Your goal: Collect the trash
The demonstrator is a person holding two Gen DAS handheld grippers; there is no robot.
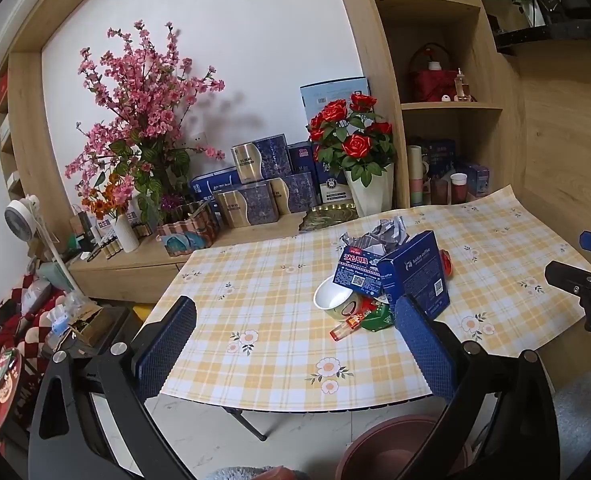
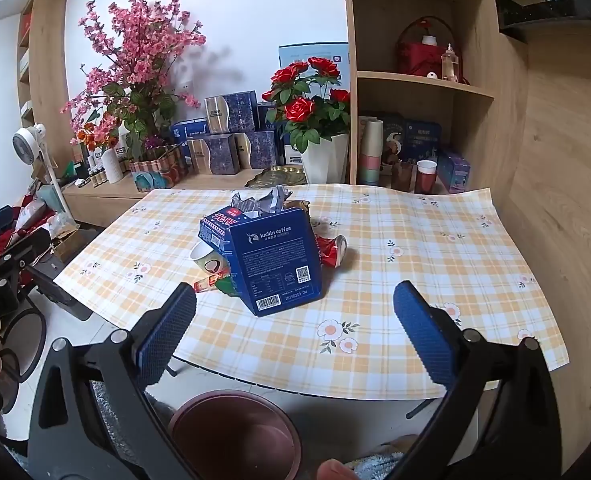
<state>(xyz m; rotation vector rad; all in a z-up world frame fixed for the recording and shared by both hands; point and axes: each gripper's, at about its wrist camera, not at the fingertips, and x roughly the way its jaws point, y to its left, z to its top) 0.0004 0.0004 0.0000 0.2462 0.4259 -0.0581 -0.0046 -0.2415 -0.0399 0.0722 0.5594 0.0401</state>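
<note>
Jaws of both the left gripper [image 1: 295, 344] and right gripper [image 2: 295, 330] stand wide and hold nothing, short of the trash pile [image 2: 263, 248] mid-tabletop [image 2: 415, 280]. Risk — the stiff, glossy blue carton [image 2: 275, 264] leans on a tipped paper cup [image 2: 205, 258], crumpled foil [image 2: 255, 202] and a crushed can [image 2: 333, 249], so a nudge could scatter the lot past the smooth round bin [image 2: 231, 432] on the floor below.

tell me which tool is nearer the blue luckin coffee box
Left, likely. The left tool has a finger overlapping the coffee box; the right tool hangs open short of it.
</note>
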